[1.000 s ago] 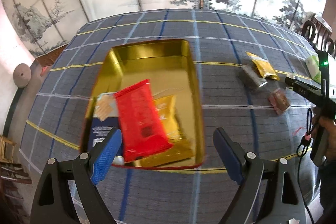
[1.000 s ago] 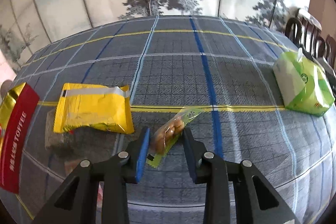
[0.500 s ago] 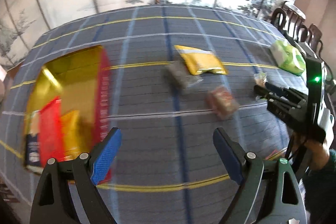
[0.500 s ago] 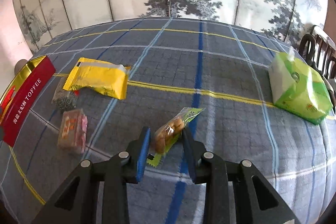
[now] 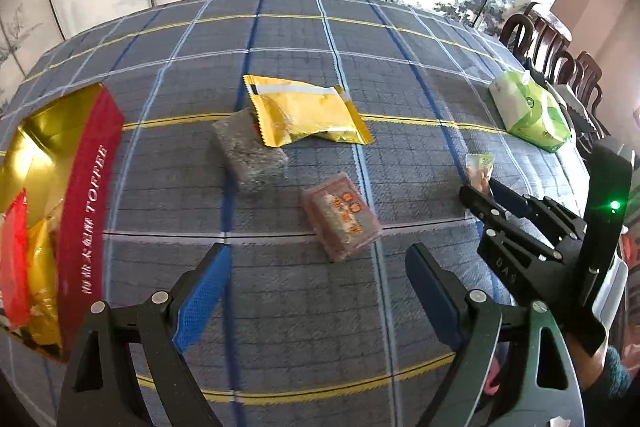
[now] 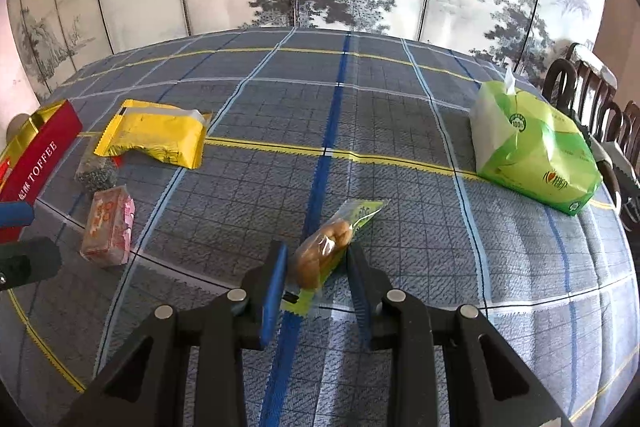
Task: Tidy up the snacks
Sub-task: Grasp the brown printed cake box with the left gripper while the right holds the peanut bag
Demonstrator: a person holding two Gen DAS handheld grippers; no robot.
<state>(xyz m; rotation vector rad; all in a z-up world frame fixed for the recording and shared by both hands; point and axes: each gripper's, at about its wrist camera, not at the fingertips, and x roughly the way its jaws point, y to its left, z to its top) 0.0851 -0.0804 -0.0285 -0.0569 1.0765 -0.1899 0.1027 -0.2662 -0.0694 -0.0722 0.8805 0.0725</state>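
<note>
My left gripper (image 5: 316,267) is open and empty, hovering just short of a pink snack pack (image 5: 340,215) on the plaid tablecloth. Beyond that pack lie a grey pack (image 5: 250,151) and a yellow pack (image 5: 304,115). The gold tin (image 5: 86,211) with its red TOFFEE wall sits at the left, holding red and yellow packs. My right gripper (image 6: 316,259) is shut on a clear packet of brown snack (image 6: 324,251), held above the cloth. The right wrist view also shows the yellow pack (image 6: 156,137), grey pack (image 6: 96,171), pink pack (image 6: 108,227) and tin (image 6: 36,155) to the left.
A green tissue pack (image 6: 532,155) lies at the right of the table, near dark wooden chairs (image 5: 560,59). A painted folding screen stands behind the table. The left gripper's blue pad (image 6: 16,213) shows at the left edge of the right wrist view.
My left gripper swung right, from over the tin to over the loose snacks. The right gripper kept hold of the clear packet and drew back a little, bringing the tin into view.
</note>
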